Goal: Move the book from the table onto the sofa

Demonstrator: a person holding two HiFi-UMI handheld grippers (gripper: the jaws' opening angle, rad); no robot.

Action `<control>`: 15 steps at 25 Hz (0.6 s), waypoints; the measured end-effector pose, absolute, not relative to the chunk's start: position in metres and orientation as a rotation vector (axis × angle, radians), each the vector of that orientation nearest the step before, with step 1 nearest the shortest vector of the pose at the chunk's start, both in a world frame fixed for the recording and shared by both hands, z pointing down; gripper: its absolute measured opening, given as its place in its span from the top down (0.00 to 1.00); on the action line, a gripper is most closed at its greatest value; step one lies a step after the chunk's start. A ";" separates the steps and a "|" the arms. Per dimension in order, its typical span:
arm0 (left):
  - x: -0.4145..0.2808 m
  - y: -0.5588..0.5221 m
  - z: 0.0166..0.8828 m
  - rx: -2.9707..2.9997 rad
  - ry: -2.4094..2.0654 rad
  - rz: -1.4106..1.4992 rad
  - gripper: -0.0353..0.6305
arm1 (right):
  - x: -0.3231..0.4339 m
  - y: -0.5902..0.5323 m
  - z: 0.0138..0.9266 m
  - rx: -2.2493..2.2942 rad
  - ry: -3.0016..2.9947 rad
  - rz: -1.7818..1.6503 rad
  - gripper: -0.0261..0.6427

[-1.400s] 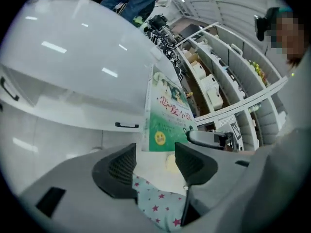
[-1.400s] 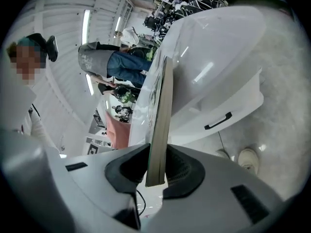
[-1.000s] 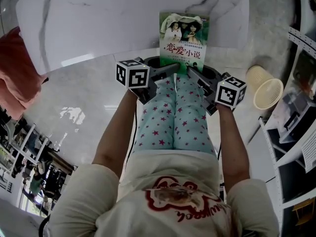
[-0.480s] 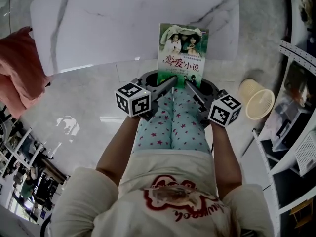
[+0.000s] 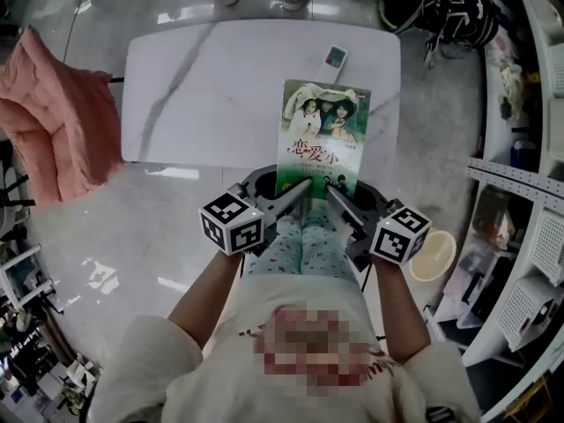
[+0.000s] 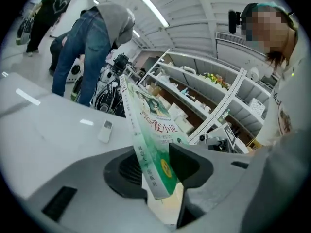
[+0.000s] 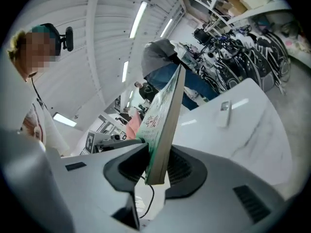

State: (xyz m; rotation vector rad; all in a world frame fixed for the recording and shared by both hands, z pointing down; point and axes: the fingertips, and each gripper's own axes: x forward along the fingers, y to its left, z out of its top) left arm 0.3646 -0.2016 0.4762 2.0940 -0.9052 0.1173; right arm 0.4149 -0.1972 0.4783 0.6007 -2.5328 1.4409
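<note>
Head view: your left claw [image 5: 298, 186] and right claw [image 5: 335, 189] clamp the green paperback book [image 5: 323, 130] by its near edge, over the white marble worktop [image 5: 220, 77].

Left gripper view: this claw [image 6: 155, 171], just closed further, grips the book [image 6: 148, 125].

Right gripper view: this claw [image 7: 155, 169], just eased wider, grips the book [image 7: 165, 110].

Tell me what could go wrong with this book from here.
Both grippers pinch only the near edge of the book, so its long free end could lever it loose. The left gripper has just been closing its jaws on it, the right gripper opening, so the right hold may be weaker. A slip could drop it onto the table.
</note>
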 end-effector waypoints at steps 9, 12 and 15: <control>0.339 -0.206 0.346 2.176 -1.082 -0.045 0.71 | 0.389 -0.209 0.347 0.459 -2.655 1.226 0.82; 0.326 -0.205 0.319 2.189 -1.142 -0.059 0.71 | 0.376 -0.210 0.322 0.430 -2.674 1.183 0.81; 0.314 -0.208 0.299 2.200 -1.202 -0.085 0.71 | 0.365 -0.215 0.303 0.386 -2.701 1.130 0.81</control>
